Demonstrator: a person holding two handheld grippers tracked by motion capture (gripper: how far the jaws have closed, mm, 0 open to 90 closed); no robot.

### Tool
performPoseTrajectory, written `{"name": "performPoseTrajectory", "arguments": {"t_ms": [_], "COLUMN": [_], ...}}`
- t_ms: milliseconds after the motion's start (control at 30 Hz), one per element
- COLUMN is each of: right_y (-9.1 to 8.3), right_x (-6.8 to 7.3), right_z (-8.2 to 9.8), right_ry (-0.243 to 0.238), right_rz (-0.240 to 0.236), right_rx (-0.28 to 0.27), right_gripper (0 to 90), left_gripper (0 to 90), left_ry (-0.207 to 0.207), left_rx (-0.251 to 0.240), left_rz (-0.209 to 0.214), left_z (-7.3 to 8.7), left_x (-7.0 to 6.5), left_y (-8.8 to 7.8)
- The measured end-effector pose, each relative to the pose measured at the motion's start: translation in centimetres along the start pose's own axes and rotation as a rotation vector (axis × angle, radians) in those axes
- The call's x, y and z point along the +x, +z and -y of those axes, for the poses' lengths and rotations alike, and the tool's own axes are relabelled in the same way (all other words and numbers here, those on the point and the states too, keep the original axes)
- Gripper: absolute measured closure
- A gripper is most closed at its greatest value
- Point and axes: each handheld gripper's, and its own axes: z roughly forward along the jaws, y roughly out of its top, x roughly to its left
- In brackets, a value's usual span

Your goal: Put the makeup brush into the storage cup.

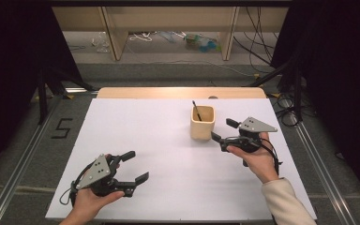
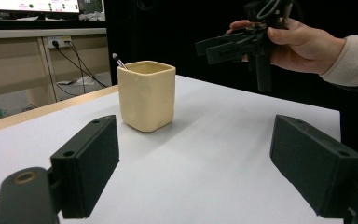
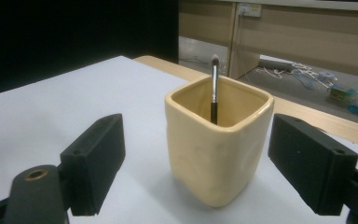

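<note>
The cream cup (image 1: pixel 202 123) stands upright on the white surface (image 1: pixel 168 154), up around one o'clock from its centre, a slim brush (image 3: pixel 214 91) leaning inside against the far wall. It looks ceramic: stiff, glazed, likely slippery and breakable, with some weight, so squeezing two opposite flat walls at mid-height seems the best hold. The right tongs (image 1: pixel 222 131) sit just beside the cup at its three o'clock, jaws spread wider than the cup, touching nothing. The left tongs (image 1: pixel 134 166) wait down at seven o'clock, well apart, spread wide too and empty.
</note>
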Motion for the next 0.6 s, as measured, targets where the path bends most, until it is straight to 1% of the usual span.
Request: {"name": "performPoseTrajectory", "arguments": {"t_ms": [67, 100, 133, 200, 233, 267, 300, 367, 400, 433, 467, 533, 567, 600], "right_y": [-0.5, -0.8, -1.1, -1.7, -1.8, -2.3, -2.4, -2.9, -3.3, -3.4, -3.8, -4.3, -4.4, -4.7], "right_x": [0.0, 0.1, 0.1, 0.1, 0.2, 0.3, 0.3, 0.5, 0.7, 0.9, 1.1, 1.5, 1.8, 2.0], "right_z": [0.1, 0.2, 0.3, 0.5, 0.6, 0.7, 0.8, 1.0, 1.1, 1.3, 1.3, 1.5, 1.7, 1.8], "right_ry": [-0.002, 0.000, -0.003, -0.002, 0.001, 0.007, 0.004, 0.005, 0.008, 0.022, 0.023, 0.018, 0.024, 0.022], "right_rz": [-0.009, -0.006, -0.005, -0.010, -0.004, -0.014, -0.006, -0.008, -0.018, -0.024, -0.033, -0.037, -0.040, -0.051], "right_rx": [0.009, 0.006, 0.014, 0.014, 0.002, 0.021, 0.002, 0.001, 0.003, -0.008, 0.017, 0.015, -0.007, 0.005], "right_gripper": [20.0, 20.1, 20.1, 20.1, 20.1, 20.1, 20.1, 20.0, 20.1, 20.1, 20.0, 20.0, 20.0, 20.0], "left_gripper": [15.4, 15.4, 15.4, 15.4, 15.5, 15.5, 15.4, 15.5, 15.5, 15.4, 15.4, 15.4, 15.4, 15.4], "left_ry": [-0.002, -0.002, -0.003, -0.002, -0.002, -0.002, -0.002, -0.003, -0.003, -0.003, -0.003, -0.004, -0.003, -0.003], "left_rx": [-0.002, -0.001, -0.002, -0.003, -0.003, -0.004, -0.004, -0.004, -0.004, -0.004, -0.005, -0.005, -0.005, -0.005], "left_rz": [0.000, -0.001, -0.001, -0.003, -0.003, -0.003, -0.003, -0.005, -0.005, -0.005, -0.008, -0.010, -0.010, -0.010], "left_z": [0.0, 0.0, 0.0, 0.0, 0.0, 0.0, 0.0, 0.0, 0.0, 0.0, 0.0, 0.0, 0.0, 0.0], "left_x": [0.0, 0.0, 0.0, 0.0, 0.0, 0.0, 0.0, 0.0, 0.0, 0.1, 0.1, 0.1, 0.1, 0.1], "left_y": [0.0, 0.0, 0.0, 0.0, 0.0, 0.0, 0.0, 0.0, 0.0, 0.0, 0.0, -0.1, -0.1, -0.1]}}
